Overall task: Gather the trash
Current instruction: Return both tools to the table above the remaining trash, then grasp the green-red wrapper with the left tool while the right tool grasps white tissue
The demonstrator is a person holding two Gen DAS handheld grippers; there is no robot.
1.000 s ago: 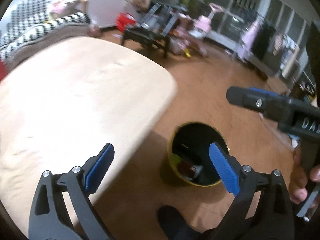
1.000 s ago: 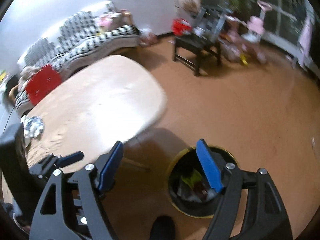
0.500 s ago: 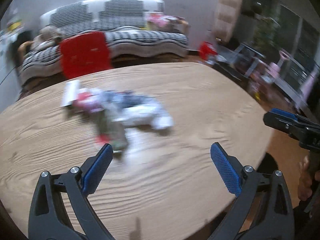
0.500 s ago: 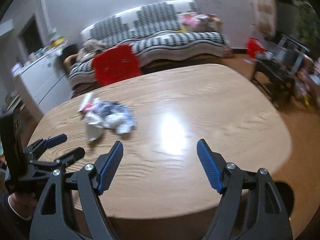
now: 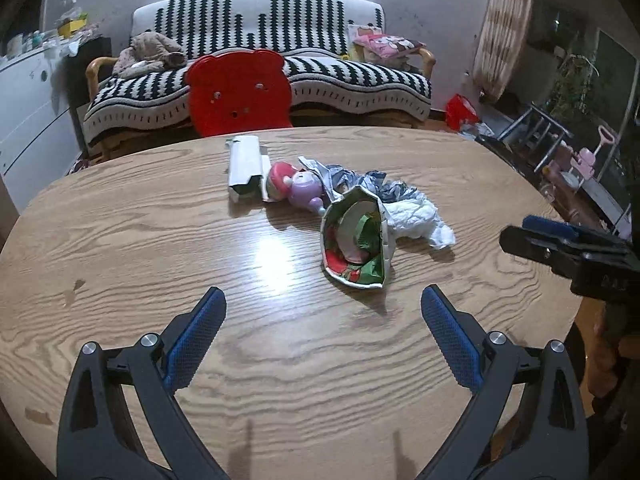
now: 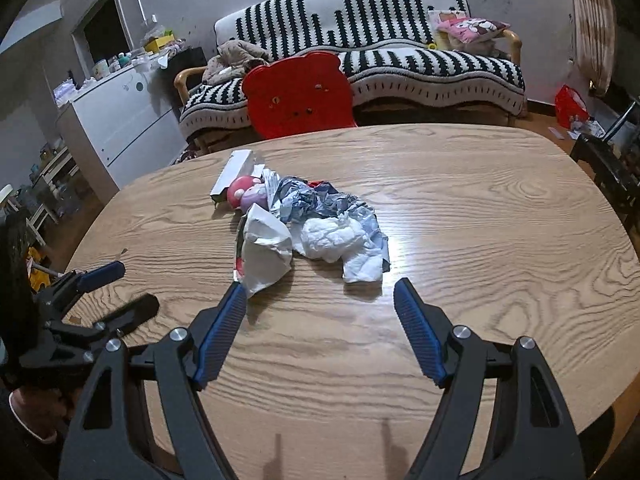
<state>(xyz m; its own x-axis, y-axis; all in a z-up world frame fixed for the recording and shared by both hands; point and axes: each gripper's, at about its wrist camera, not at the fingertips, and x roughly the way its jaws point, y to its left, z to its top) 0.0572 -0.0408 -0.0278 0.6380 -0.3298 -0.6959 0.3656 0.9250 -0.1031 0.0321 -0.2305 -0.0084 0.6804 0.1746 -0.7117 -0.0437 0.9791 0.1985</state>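
**Trash heap waits mid-worktop**

While both claws, left claw and right claw, hover wide open and empty, the trash pile lies mid-worktop. Its loose wrapper could crumple or slip from a shallow pinch.

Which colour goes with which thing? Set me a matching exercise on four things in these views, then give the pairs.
Things:
1. chair
2. crumpled tissue
3. table
4. gripper pads

Colours:
A. blue
B. light wood grain
C. red
D. white

Pairs: 1-C, 2-D, 3-B, 4-A.

The chair stands behind the far edge of the table, in front of the striped sofa. The crumpled tissue lies in the trash pile on the table. Both the left gripper and the right gripper hang open over the near part of the table, holding nothing.
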